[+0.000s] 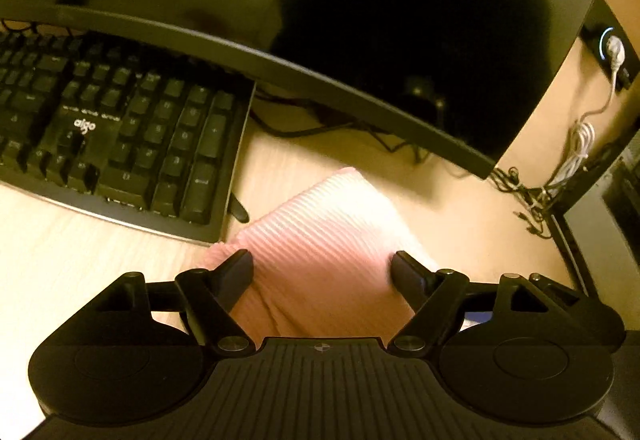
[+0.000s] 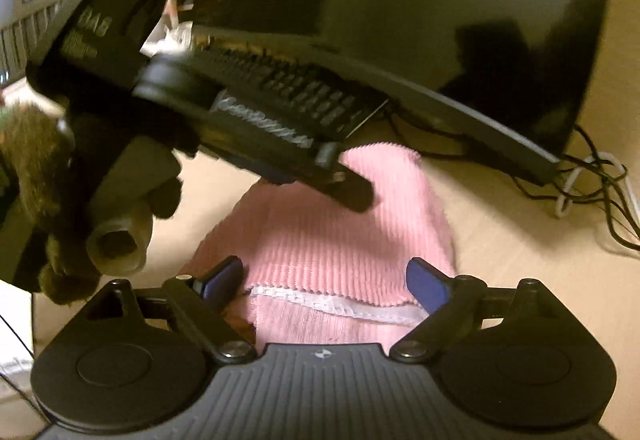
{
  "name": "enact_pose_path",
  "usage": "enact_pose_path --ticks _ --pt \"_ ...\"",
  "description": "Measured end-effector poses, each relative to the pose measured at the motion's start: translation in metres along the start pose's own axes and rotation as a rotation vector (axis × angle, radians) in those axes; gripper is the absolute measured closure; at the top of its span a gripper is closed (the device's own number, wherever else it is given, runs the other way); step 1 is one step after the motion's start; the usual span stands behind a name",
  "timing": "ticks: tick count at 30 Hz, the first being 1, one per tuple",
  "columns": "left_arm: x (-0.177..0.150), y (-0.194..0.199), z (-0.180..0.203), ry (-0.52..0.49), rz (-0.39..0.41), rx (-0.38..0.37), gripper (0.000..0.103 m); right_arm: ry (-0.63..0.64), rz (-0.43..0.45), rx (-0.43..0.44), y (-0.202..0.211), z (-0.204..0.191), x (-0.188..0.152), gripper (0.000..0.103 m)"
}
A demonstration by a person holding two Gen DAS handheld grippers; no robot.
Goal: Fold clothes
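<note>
both grippers' fingers apart – left gripper (image 1: 322, 266), right gripper (image 2: 324, 278) – over folded pink cloth (image 1: 320, 240).

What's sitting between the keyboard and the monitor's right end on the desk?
In the left wrist view, the pink ribbed cloth lies there on bare desk, right of the keyboard, below the monitor.

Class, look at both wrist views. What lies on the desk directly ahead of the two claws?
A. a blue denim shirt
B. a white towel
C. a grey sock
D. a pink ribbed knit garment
D: the pink ribbed knit garment lies folded on the wooden desk beside the black keyboard, its white-stitched hem nearest the right claw.
</note>
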State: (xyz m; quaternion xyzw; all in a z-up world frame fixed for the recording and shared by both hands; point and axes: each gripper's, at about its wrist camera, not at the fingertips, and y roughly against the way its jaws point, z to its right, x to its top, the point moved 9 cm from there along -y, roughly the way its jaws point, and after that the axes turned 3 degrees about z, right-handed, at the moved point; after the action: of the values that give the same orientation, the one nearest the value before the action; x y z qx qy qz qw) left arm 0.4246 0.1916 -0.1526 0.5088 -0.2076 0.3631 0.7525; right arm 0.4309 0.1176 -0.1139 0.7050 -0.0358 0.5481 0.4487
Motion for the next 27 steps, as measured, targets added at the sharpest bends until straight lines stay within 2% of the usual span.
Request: enact_pose_path --ticks 4,9,13,15,19,23,24,25,26,27 --pt "0.002 0.012 0.001 0.014 0.007 -0.010 0.015 -0.056 0.019 -0.019 0.023 0.012 -0.004 0.012" --pt "0.003 0.016 0.003 0.015 0.008 -0.020 0.013 -0.125 -0.054 -0.004 0.011 0.006 -0.028 0.012" --pt "0.001 0.021 -0.001 0.025 0.005 -0.001 0.013 -0.092 -0.056 -0.033 0.002 -0.009 -0.028 0.011" --pt "-0.002 0.030 -0.003 0.036 0.008 0.003 0.012 -0.110 -0.048 -0.012 0.008 -0.008 -0.023 0.011" --pt "-0.021 0.055 -0.004 0.094 0.007 -0.007 0.007 -0.262 0.010 0.033 0.041 0.017 -0.014 0.010" --pt "-0.059 0.058 0.007 0.190 -0.051 -0.072 0.007 -0.553 -0.023 -0.016 0.042 0.070 -0.032 0.008" --pt "-0.067 0.055 0.010 0.189 -0.061 -0.071 0.012 -0.614 -0.033 -0.001 0.039 0.075 -0.037 0.008" --pt "-0.075 0.052 0.011 0.186 -0.072 -0.067 0.015 -0.671 -0.045 0.015 0.035 0.079 -0.043 0.011" --pt "-0.080 0.050 0.011 0.189 -0.082 -0.062 0.024 -0.705 -0.061 0.034 0.031 0.077 -0.047 0.024" --pt "-0.085 0.048 0.010 0.194 -0.092 -0.056 0.025 -0.722 -0.080 0.062 0.025 0.070 -0.050 0.036"
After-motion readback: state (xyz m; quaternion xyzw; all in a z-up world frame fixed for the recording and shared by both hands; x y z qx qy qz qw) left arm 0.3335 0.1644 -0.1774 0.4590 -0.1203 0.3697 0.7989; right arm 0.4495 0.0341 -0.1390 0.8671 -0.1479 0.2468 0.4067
